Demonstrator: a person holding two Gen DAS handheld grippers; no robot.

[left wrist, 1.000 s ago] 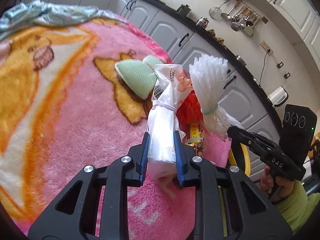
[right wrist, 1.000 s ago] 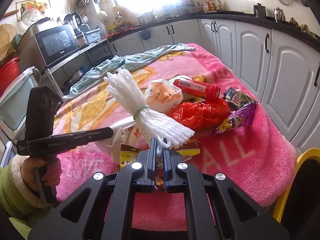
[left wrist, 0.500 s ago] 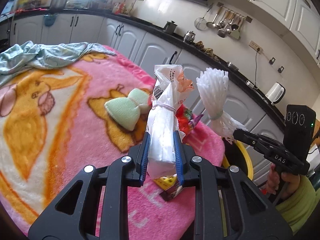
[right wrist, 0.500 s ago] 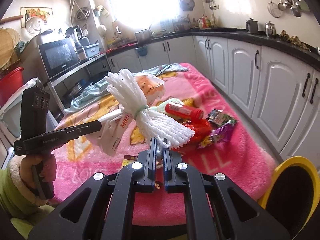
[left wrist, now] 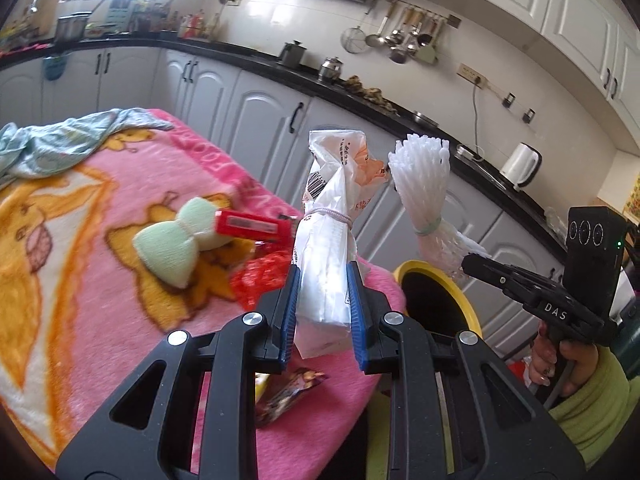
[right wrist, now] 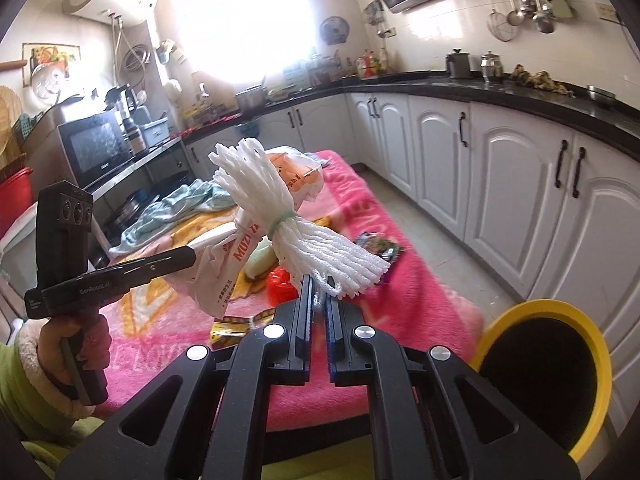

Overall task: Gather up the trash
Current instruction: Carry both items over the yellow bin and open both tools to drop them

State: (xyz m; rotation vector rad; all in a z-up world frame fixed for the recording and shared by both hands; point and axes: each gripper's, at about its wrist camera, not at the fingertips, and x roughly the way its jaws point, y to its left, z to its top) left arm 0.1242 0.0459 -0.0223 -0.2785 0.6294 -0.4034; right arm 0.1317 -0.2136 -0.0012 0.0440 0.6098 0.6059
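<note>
My left gripper (left wrist: 322, 280) is shut on a white plastic bag (left wrist: 326, 240) tied with a band, held upright above the pink blanket's corner. My right gripper (right wrist: 318, 292) is shut on a bundle of white foam netting (right wrist: 280, 220) bound with a green band; that bundle (left wrist: 424, 188) also shows in the left wrist view, above the yellow-rimmed trash bin (left wrist: 436, 304). In the right wrist view the bin (right wrist: 548, 368) stands low at the right, beside the table. The bag (right wrist: 228, 264) hangs from the left gripper (right wrist: 188, 258) to the left of the netting.
On the pink blanket (left wrist: 100, 280) lie a green bow-shaped sponge (left wrist: 176, 244), a red tube (left wrist: 250, 226), crumpled red plastic (left wrist: 260, 280), snack wrappers (left wrist: 288, 392) and a pale blue cloth (left wrist: 60, 144). White cabinets (right wrist: 500, 184) run along the far side. A person's hand (left wrist: 560, 360) holds the right gripper.
Both grippers have lifted off the table with their loads and swung toward the table's corner. The yellow bin has come into view beside the netting and the bag.
</note>
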